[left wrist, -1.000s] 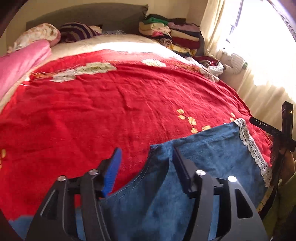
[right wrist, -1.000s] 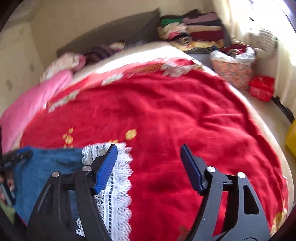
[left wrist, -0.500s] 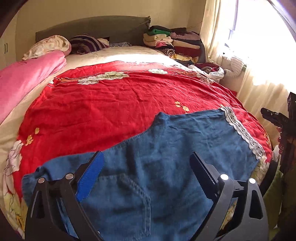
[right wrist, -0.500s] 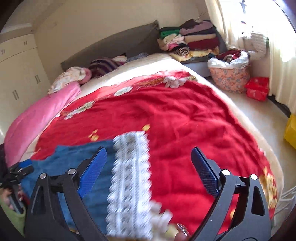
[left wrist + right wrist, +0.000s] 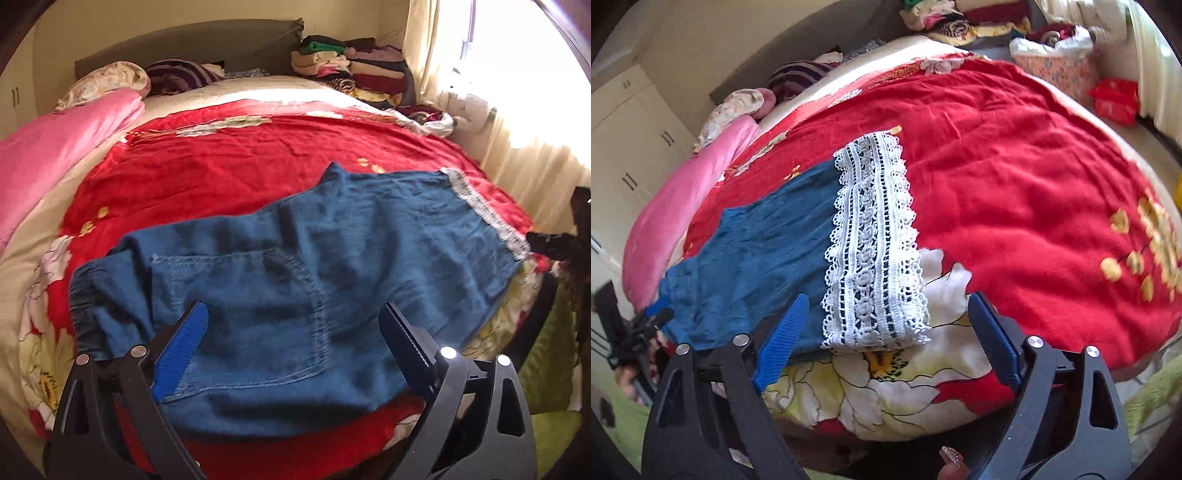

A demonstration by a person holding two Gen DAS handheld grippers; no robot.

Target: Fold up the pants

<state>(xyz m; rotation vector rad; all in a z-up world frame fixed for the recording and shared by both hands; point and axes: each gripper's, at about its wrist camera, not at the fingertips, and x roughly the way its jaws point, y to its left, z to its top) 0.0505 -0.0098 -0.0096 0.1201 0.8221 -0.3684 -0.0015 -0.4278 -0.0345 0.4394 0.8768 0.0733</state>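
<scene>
Two grippers: we held both over the near edge of the bed, each pointing down at the cloth.
Pants: we saw the blue denim pants (image 5: pixel 314 258) lying flat on the red floral bedspread (image 5: pixel 221 166), back pocket up, the waistband toward 9 o'clock in the left view.
Lace cuff: the white lace hem (image 5: pixel 873 243) lay at the leg end, running from 12 to 6 o'clock in the right view.
Left gripper (image 5: pixel 295 332): we had its jaws wide, pads clear of the denim, nothing gripped.
Right gripper (image 5: pixel 886 325): its jaws were wide but closing slightly; the lace end sat between them, untouched by the pads.
Pink quilt (image 5: pixel 55 147): at 10 o'clock on the bed.
Folded clothes stack (image 5: pixel 351 70): at 1 o'clock by the headboard.
Floral basket (image 5: pixel 1056 70): at 1 o'clock beside the bed.
</scene>
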